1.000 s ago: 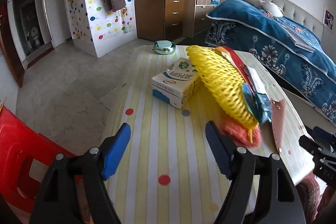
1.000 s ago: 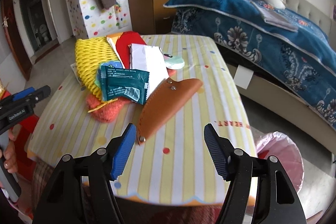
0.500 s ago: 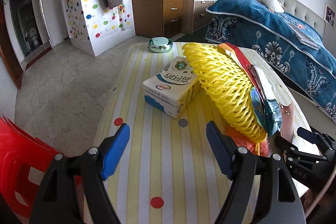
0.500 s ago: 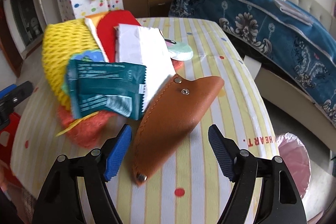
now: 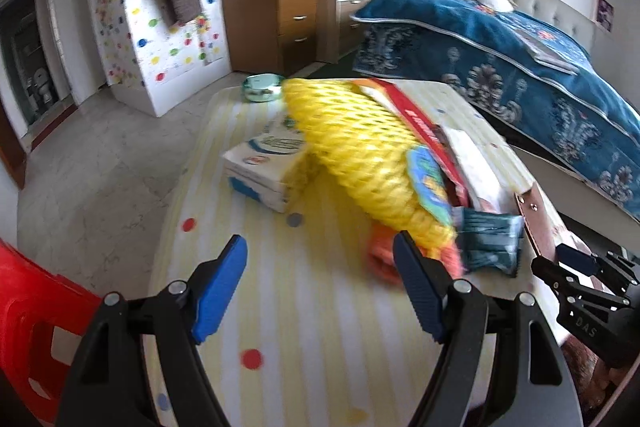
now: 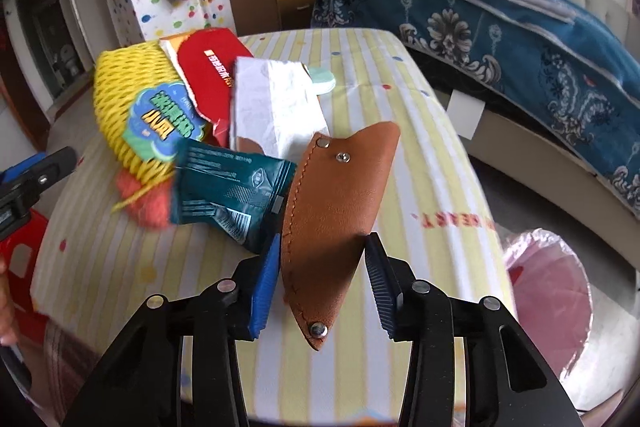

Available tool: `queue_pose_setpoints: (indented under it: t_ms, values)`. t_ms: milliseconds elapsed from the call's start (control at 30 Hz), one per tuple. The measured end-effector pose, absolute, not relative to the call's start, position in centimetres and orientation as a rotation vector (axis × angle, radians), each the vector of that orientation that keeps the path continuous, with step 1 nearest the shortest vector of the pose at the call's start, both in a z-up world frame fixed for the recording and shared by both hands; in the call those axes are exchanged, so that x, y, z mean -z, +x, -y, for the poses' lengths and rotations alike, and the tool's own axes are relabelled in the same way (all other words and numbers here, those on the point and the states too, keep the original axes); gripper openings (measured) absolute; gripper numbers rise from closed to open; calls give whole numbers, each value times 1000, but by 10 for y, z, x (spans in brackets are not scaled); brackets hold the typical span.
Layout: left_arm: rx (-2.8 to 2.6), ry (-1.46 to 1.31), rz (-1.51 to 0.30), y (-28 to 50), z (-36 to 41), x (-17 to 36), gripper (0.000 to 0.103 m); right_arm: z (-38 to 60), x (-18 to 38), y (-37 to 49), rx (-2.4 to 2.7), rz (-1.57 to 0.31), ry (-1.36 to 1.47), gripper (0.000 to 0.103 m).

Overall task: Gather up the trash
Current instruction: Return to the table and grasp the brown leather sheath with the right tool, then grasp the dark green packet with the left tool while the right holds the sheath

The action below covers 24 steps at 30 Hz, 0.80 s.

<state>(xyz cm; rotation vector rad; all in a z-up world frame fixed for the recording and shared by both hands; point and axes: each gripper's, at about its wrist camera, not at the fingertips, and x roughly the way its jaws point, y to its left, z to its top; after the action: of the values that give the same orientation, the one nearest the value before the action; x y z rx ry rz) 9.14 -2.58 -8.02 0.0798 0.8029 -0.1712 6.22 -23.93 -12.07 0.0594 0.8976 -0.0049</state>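
Observation:
On the striped table (image 6: 420,131) lies a heap of trash: a yellow foam net (image 6: 124,99), a red packet (image 6: 208,75), white paper (image 6: 276,107), a teal wrapper (image 6: 228,187) and an orange foam net (image 6: 148,203). A brown leather sheath (image 6: 340,195) sits between the fingers of my right gripper (image 6: 320,283), whose jaws are closing, with both pads touching its edges. My left gripper (image 5: 320,283) hovers open over bare tablecloth, just short of the yellow foam net (image 5: 360,155), with nothing between its fingers.
A tissue box (image 5: 264,167) and a round green tin (image 5: 262,89) sit on the table's far left part. A bin lined with a pink bag (image 6: 548,291) stands on the floor right of the table. A red stool (image 5: 36,319) is at the left, a bed (image 5: 520,67) at the right.
My right gripper has dropped toward the sheath and narrowed its jaws around it. The left gripper has slid along the table toward the trash heap, still open.

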Motion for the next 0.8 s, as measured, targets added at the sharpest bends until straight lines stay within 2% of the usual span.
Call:
queue_pose_setpoints:
  t_ms: [267, 400, 500, 700, 800]
  values:
    - [288, 136, -822, 75, 73, 87, 78, 263, 98, 24, 23, -807, 48, 42]
    - [339, 152, -823, 69, 98, 92, 87, 275, 91, 13, 40, -773, 55, 43]
    - [364, 168, -837, 70, 116, 98, 90, 285, 92, 10, 51, -774, 79, 43]
    - [380, 178, -875, 79, 147, 111, 89, 302, 95, 7, 64, -780, 119, 43]
    - [382, 190, -896, 85, 160, 117, 81, 307, 98, 6, 66, -779, 128, 43]
